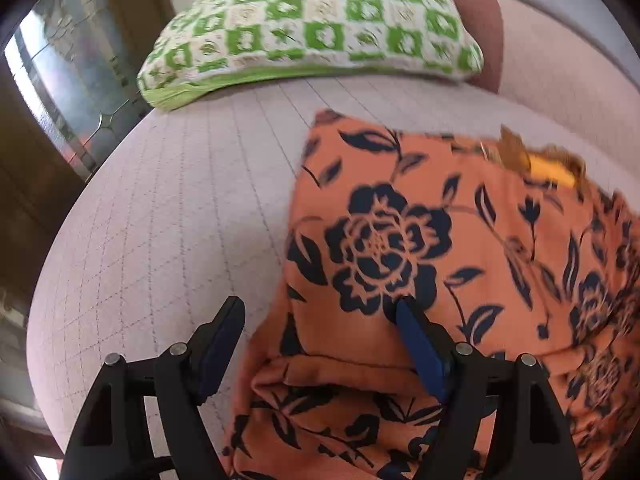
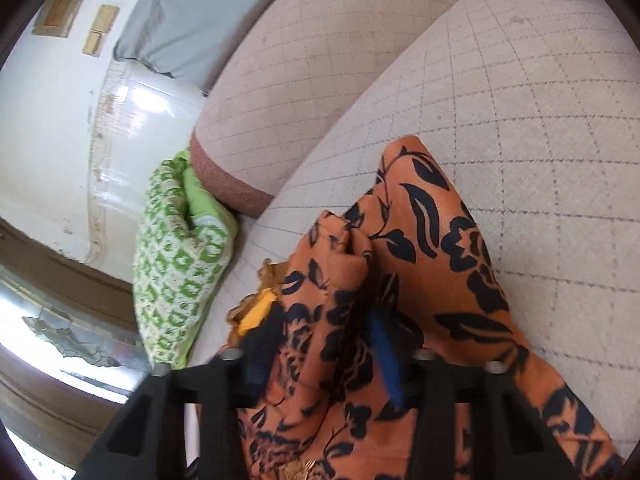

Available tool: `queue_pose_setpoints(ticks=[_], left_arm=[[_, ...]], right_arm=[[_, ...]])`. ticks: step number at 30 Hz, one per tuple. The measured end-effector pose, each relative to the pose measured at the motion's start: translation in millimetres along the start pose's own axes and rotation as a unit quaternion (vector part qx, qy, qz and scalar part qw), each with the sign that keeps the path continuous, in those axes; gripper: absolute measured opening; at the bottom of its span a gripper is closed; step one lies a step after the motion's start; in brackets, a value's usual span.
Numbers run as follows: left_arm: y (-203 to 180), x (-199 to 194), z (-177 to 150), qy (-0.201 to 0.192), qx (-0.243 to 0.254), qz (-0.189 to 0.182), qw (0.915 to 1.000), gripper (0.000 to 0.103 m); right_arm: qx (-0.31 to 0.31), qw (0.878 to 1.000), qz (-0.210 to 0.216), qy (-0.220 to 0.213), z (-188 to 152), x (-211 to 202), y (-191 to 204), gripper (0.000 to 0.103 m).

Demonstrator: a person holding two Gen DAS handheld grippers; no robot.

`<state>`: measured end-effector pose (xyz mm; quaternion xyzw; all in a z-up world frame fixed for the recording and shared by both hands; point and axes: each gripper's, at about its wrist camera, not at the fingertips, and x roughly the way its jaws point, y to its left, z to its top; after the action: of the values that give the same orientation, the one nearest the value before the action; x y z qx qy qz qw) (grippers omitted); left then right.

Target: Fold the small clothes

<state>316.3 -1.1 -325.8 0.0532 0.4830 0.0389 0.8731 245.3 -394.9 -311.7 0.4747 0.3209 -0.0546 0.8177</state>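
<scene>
An orange garment with a dark blue flower print (image 1: 440, 248) lies partly folded on a pale checked sofa seat (image 1: 168, 216). My left gripper (image 1: 320, 308) is open at the garment's left edge, its right finger (image 1: 420, 344) over the cloth and its left finger (image 1: 220, 340) over the seat. In the right wrist view my right gripper (image 2: 324, 328) is open, and a bunched fold of the garment (image 2: 432, 248) rises between its fingers. A yellow trim piece (image 2: 256, 312) shows at the garment's edge.
A green and white patterned cushion (image 1: 312, 28) lies at the sofa's far end, against the armrest (image 2: 288, 92); it also shows in the right wrist view (image 2: 180, 264). A glass door (image 1: 68, 80) stands beyond the sofa edge on the left.
</scene>
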Motion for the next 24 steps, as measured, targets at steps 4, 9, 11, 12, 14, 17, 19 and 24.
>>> queue_pose_setpoints(ticks=[4,9,11,12,14,17,19,24], left_arm=[[-4,-2,-1,-0.007,0.019,0.007,0.9998,0.079],[11,0,3,0.013,-0.03,-0.011,0.9994,0.079],[12,-3,3,0.007,-0.035,0.004,0.9994,0.079],[13,-4,3,0.004,-0.036,0.008,0.9993,0.079],[12,-3,2,0.004,-0.035,0.007,0.9994,0.079],[6,-2,-3,0.01,-0.024,0.007,0.9996,0.079],[5,-3,-3,0.01,-0.017,0.008,0.9998,0.079],[13,-15,-3,-0.011,-0.043,0.012,0.9989,0.079]], right_arm=[[-0.012,0.998,-0.059,-0.003,-5,15,-5,0.006],[-0.041,0.996,-0.064,-0.049,-13,-14,11,0.005],[-0.077,0.992,-0.067,-0.072,-21,-34,28,0.005],[-0.087,0.991,-0.068,-0.08,-25,-42,34,0.005],[-0.098,0.987,-0.085,-0.092,-35,-60,35,0.005],[-0.059,0.991,-0.121,-0.021,-37,-51,7,0.007],[0.007,0.992,-0.117,0.055,-35,-38,-26,0.009],[0.003,0.995,-0.101,0.002,-18,-88,-21,0.014]])
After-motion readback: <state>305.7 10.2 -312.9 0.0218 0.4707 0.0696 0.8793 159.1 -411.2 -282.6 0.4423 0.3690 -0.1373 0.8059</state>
